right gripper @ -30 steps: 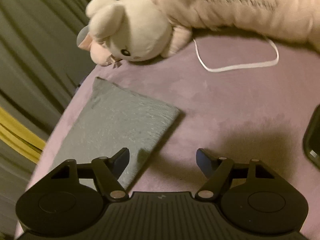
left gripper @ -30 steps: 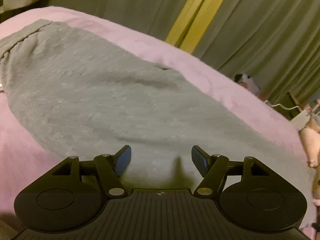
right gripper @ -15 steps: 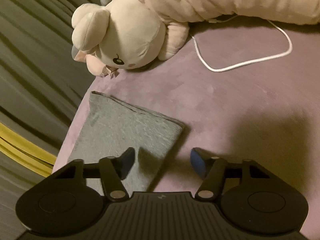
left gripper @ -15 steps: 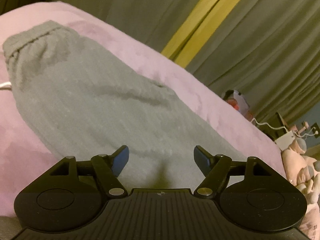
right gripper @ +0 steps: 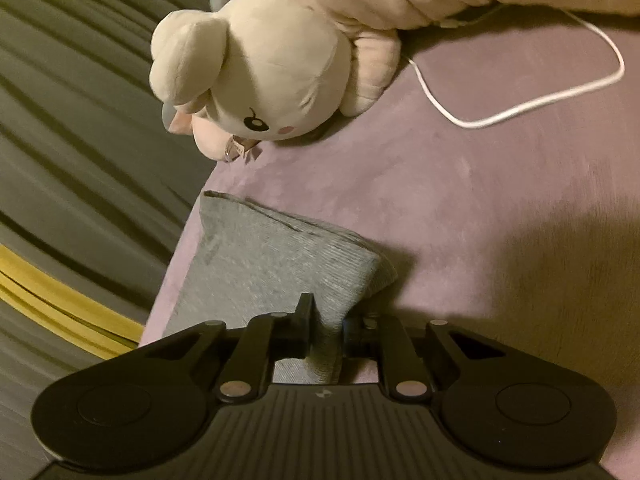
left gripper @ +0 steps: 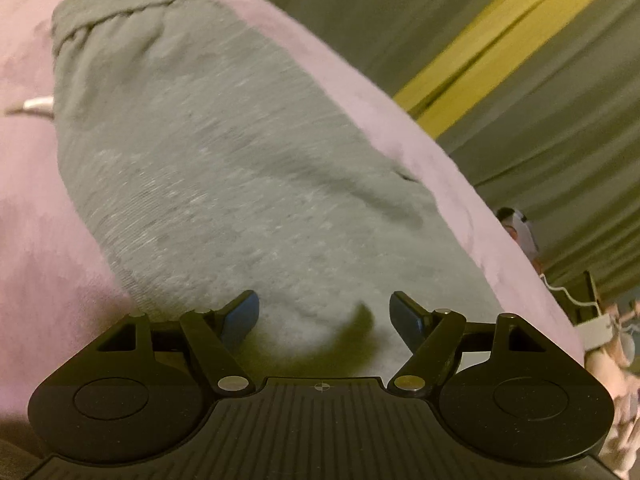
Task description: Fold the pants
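Right claw point(right gripper: 326, 330) pinches pants point(right gripper: 276, 268) cuff (left view: waistband only).

Heathered grey pants point(left gripper: 224, 168) lie on a pink-mauve blanket point(right gripper: 500, 208) beside a cream plush toy point(right gripper: 272, 76) with pink cheeks and a white cable point(right gripper: 532, 106), against olive curtains point(left gripper: 560, 120) striped yellow.

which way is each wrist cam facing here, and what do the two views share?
Left wrist: on the left gripper, looking along its open fingers over the gray pants toward the waistband end, curtain behind.
Right wrist: on the right gripper, shut on the pants' cuff end, facing the plush toy and white cable.
Shared: the pants, pink bedcover, curtain.
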A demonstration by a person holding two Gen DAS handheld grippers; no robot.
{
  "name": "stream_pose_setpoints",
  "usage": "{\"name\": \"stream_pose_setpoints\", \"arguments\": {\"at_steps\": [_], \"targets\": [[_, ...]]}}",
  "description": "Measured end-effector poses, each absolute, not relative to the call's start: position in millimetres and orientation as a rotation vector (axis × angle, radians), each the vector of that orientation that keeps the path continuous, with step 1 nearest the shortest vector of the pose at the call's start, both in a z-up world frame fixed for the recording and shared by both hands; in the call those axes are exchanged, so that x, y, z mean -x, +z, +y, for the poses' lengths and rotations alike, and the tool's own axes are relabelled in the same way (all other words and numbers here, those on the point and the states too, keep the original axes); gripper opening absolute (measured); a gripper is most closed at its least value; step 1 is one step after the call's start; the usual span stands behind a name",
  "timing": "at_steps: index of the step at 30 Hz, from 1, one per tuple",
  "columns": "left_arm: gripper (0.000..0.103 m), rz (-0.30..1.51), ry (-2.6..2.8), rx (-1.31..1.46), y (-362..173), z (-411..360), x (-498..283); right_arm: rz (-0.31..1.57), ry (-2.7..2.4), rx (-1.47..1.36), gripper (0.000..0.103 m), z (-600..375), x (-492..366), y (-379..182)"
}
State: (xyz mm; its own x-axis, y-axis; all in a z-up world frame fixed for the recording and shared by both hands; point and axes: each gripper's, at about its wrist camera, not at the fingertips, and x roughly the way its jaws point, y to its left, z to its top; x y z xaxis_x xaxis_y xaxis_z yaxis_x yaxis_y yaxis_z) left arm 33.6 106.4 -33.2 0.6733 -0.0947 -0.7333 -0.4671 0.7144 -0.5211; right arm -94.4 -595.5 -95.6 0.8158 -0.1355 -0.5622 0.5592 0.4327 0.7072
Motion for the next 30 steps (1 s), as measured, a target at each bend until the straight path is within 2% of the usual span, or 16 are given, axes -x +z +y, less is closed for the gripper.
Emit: {"name": "stream_pose_setpoints", "arguments": {"at_steps": [16, 23, 30], "targets": [[0.087, 0.838, 0.211, 0.634, -36, 93, -42, 0.404, -0.436, -1.119, 0.018, -598, 86, -109], [0.094, 0.845, 0.193, 0.619, -37, 90, -46, 0.399, -0.438, -1.096, 0.014, -595, 86, -109], [0.094, 0.854, 0.191, 0.575, -36, 85, -47, 0.450, -0.481, -0.987, 0.011, -586, 76, -85]]}}
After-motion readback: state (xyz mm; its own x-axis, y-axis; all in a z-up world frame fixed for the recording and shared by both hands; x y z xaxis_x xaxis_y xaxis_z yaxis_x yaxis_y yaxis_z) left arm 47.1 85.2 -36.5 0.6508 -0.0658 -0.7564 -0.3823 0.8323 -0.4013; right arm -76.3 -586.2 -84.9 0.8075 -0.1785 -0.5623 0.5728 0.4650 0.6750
